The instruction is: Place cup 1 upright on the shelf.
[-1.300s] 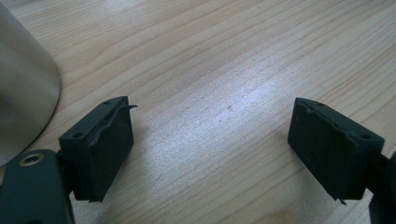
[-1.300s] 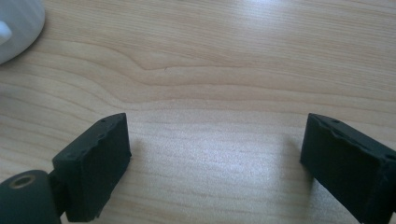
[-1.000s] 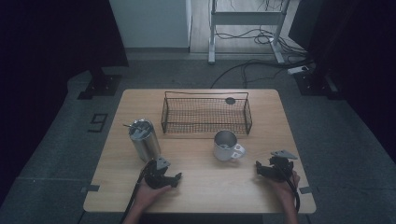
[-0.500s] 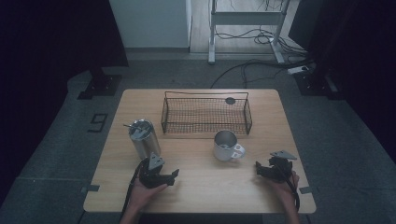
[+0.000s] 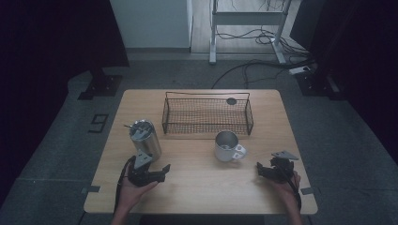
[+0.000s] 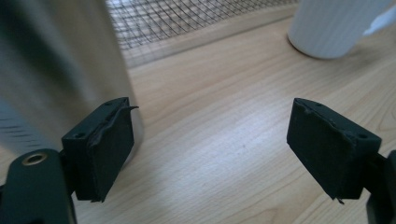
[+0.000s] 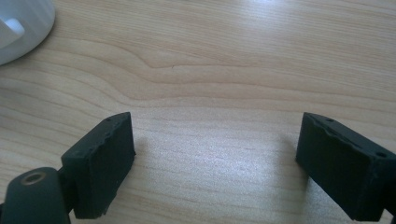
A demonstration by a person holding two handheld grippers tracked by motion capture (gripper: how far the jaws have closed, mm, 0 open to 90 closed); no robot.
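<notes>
Fingers [image 6: 112, 149] spread beside tumbler [image 5: 145, 138]; mug [image 5: 227, 145] seemingly empty.

A pale wooden counter [image 5: 197, 187] is standing on a grey floor [image 5: 56, 154], catching soft light while the room's sides are lying in deep shadow. At 12 o'clock a white wall panel [image 5: 150, 23] is rising behind it, with a metal frame [image 5: 246, 18] standing just to its right. Black cables [image 5: 253, 65] are trailing over the floor at 1 o'clock. A dark stand base [image 5: 101, 86] is sitting at 10 o'clock, near a floor marking [image 5: 98, 123].
</notes>
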